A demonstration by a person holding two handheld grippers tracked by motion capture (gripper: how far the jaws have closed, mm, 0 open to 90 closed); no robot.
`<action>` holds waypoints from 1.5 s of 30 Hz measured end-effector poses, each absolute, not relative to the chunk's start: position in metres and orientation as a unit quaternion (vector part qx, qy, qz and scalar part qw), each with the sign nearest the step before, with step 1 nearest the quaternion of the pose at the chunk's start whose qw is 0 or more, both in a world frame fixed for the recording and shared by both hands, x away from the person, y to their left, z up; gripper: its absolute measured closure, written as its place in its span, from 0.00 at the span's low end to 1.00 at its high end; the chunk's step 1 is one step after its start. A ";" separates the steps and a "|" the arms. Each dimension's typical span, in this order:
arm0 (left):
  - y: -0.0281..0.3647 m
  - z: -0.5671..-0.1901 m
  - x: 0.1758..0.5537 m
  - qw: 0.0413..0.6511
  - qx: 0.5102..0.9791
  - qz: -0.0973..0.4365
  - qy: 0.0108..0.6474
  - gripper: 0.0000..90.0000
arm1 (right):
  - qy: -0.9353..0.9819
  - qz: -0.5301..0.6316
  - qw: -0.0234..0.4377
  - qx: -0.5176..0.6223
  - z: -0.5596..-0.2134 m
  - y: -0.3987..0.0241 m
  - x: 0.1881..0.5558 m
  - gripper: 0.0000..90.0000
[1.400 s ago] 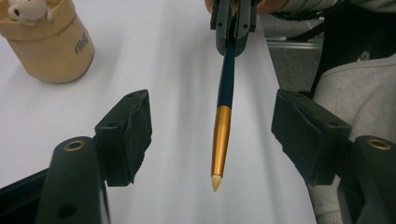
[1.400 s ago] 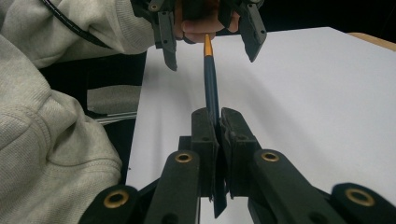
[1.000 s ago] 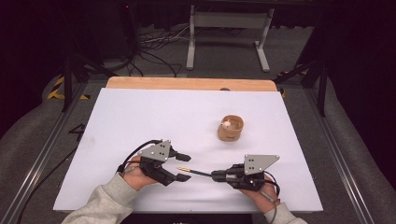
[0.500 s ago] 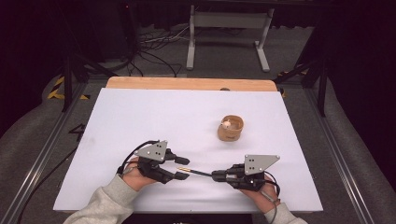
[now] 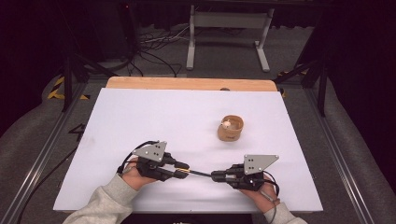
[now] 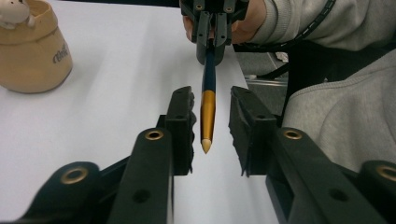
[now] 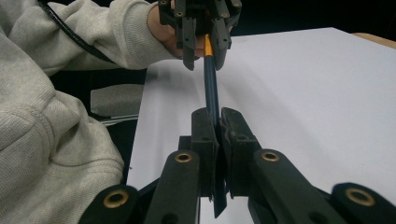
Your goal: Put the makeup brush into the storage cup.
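A dark blue pen [image 5: 198, 173] with a gold tapered end lies level between the two grippers near the table's front edge. My right gripper [image 5: 215, 176] is shut on its blue shaft [image 7: 210, 79], the jaws pinching it in the right gripper view [image 7: 215, 114]. My left gripper [image 5: 184, 169] faces it from the left. Its jaws have just been closing and now flank the gold end [image 6: 208, 112], with a narrow gap still visible on each side [image 6: 212, 93]. The right gripper [image 6: 215, 51] shows farther off in the left gripper view.
A tan cup [image 5: 230, 128] with a small white figure inside stands on the white sheet [image 5: 163, 116] behind the right hand. A wooden board edge [image 5: 187, 84] runs along the far side. Beyond it are a metal stand [image 5: 229, 28] and floor cables.
The left gripper's jaws have narrowed around the pen's gold end. The right gripper and the pen have stayed put.
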State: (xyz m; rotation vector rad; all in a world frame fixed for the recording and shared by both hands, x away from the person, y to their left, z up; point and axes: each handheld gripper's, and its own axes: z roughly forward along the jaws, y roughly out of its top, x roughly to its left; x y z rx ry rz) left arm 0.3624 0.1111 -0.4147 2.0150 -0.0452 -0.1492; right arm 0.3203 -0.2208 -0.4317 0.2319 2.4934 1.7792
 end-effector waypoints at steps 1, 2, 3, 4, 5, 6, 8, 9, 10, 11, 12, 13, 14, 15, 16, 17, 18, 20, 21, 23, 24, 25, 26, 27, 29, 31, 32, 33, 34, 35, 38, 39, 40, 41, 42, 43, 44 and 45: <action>0.112 -0.415 0.362 0.532 0.844 -0.065 -0.021 0.83 | 0.810 0.581 0.034 0.074 -0.432 -0.221 0.321 0.94; 0.112 -0.415 0.363 0.533 0.843 -0.066 -0.022 0.85 | 0.810 0.581 0.033 0.075 -0.432 -0.221 0.321 0.94; 0.113 -0.415 0.363 0.534 0.842 -0.067 -0.023 0.88 | 0.809 0.583 0.031 0.073 -0.432 -0.221 0.321 0.94; 0.113 -0.415 0.363 0.534 0.843 -0.068 -0.022 0.89 | 0.808 0.583 0.030 0.072 -0.432 -0.221 0.321 0.94; 0.113 -0.415 0.363 0.534 0.842 -0.069 -0.022 0.91 | 0.809 0.583 0.031 0.071 -0.432 -0.220 0.321 0.94; 0.114 -0.415 0.363 0.536 0.841 -0.071 -0.023 0.91 | 0.809 0.583 0.031 0.070 -0.433 -0.220 0.320 0.94; 0.114 -0.415 0.363 0.537 0.840 -0.073 -0.026 0.92 | 0.808 0.585 0.029 0.068 -0.433 -0.220 0.320 0.94; 0.114 -0.415 0.363 0.536 0.840 -0.072 -0.027 0.92 | 0.808 0.585 0.029 0.066 -0.433 -0.220 0.321 0.94; 0.113 -0.415 0.363 0.536 0.841 -0.072 -0.028 0.92 | 0.808 0.585 0.028 0.066 -0.433 -0.220 0.321 0.94; 0.113 -0.415 0.363 0.535 0.842 -0.071 -0.027 0.92 | 0.808 0.586 0.027 0.065 -0.433 -0.221 0.321 0.94; 0.113 -0.415 0.363 0.534 0.842 -0.071 -0.027 0.92 | 0.808 0.585 0.025 0.066 -0.433 -0.221 0.321 0.94; 0.113 -0.415 0.363 0.533 0.843 -0.071 -0.028 0.92 | 0.808 0.585 0.025 0.066 -0.434 -0.221 0.321 0.94; 0.113 -0.415 0.363 0.532 0.843 -0.070 -0.029 0.92 | 0.808 0.585 0.025 0.065 -0.434 -0.221 0.321 0.94; 0.113 -0.415 0.363 0.531 0.844 -0.070 -0.029 0.92 | 0.808 0.585 0.026 0.064 -0.434 -0.221 0.321 0.94; 0.113 -0.415 0.363 0.530 0.844 -0.069 -0.030 0.92 | 0.808 0.585 0.026 0.063 -0.435 -0.220 0.322 0.94; 0.113 -0.415 0.362 0.530 0.845 -0.069 -0.031 0.92 | 0.808 0.585 0.025 0.063 -0.435 -0.220 0.322 0.94; 0.113 -0.415 0.362 0.529 0.845 -0.069 -0.032 0.92 | 0.808 0.585 0.025 0.063 -0.435 -0.220 0.322 0.94; 0.113 -0.414 0.362 0.527 0.847 -0.067 -0.033 0.93 | 0.808 0.585 0.025 0.062 -0.435 -0.220 0.321 0.94; 0.113 -0.414 0.362 0.527 0.847 -0.067 -0.033 0.93 | 0.808 0.585 0.026 0.062 -0.435 -0.220 0.321 0.94; 0.113 -0.414 0.362 0.526 0.847 -0.066 -0.033 0.93 | 0.808 0.585 0.025 0.062 -0.435 -0.220 0.321 0.93; 0.113 -0.414 0.361 0.525 0.848 -0.069 -0.030 0.93 | 0.808 0.585 0.025 0.062 -0.435 -0.220 0.321 0.93; 0.113 -0.413 0.361 0.520 0.851 -0.066 -0.029 0.93 | 0.811 0.581 0.021 0.066 -0.436 -0.220 0.322 0.93; 0.113 -0.413 0.361 0.520 0.851 -0.066 -0.029 0.93 | 0.811 0.581 0.021 0.066 -0.436 -0.220 0.322 0.93; 0.112 -0.413 0.360 0.519 0.852 -0.067 -0.028 0.93 | 0.812 0.580 0.022 0.067 -0.436 -0.220 0.322 0.91; 0.111 -0.413 0.360 0.515 0.854 -0.066 -0.028 0.93 | 0.810 0.582 0.024 0.072 -0.436 -0.220 0.322 0.83; 0.110 -0.411 0.360 0.511 0.857 -0.064 -0.029 0.93 | 0.809 0.582 0.029 0.079 -0.435 -0.220 0.322 0.76; 0.110 -0.411 0.359 0.506 0.860 -0.061 -0.026 0.93 | 0.809 0.581 0.030 0.081 -0.434 -0.220 0.321 0.75; 0.109 -0.411 0.359 0.504 0.861 -0.058 -0.024 0.93 | 0.812 0.576 0.034 0.082 -0.434 -0.219 0.321 0.74; 0.109 -0.410 0.358 0.500 0.864 -0.053 -0.020 0.93 | 0.813 0.575 0.036 0.082 -0.434 -0.219 0.321 0.74; 0.109 -0.409 0.359 0.498 0.866 -0.048 -0.020 0.93 | 0.814 0.574 0.036 0.081 -0.433 -0.218 0.320 0.73; 0.110 -0.406 0.358 0.496 0.867 -0.041 -0.013 0.93 | 0.815 0.572 0.044 0.080 -0.426 -0.218 0.319 0.71; 0.110 -0.405 0.358 0.496 0.868 -0.038 -0.011 0.93 | 0.815 0.572 0.046 0.081 -0.424 -0.218 0.318 0.70; 0.111 -0.405 0.358 0.496 0.868 -0.036 -0.010 0.93 | 0.817 0.567 0.051 0.085 -0.421 -0.219 0.318 0.69; 0.111 -0.404 0.358 0.494 0.869 -0.033 -0.009 0.93 | 0.820 0.563 0.053 0.088 -0.419 -0.219 0.318 0.69; 0.111 -0.403 0.359 0.493 0.869 -0.032 -0.008 0.93 | 0.822 0.560 0.054 0.090 -0.416 -0.219 0.318 0.68; 0.111 -0.402 0.359 0.492 0.870 -0.030 -0.006 0.93 | 0.824 0.557 0.056 0.092 -0.413 -0.219 0.318 0.68; 0.111 -0.402 0.358 0.493 0.870 -0.030 -0.002 0.93 | 0.828 0.550 0.055 0.099 -0.410 -0.219 0.318 0.68; 0.112 -0.401 0.358 0.492 0.870 -0.029 -0.001 0.93 | 0.831 0.545 0.056 0.102 -0.407 -0.218 0.319 0.68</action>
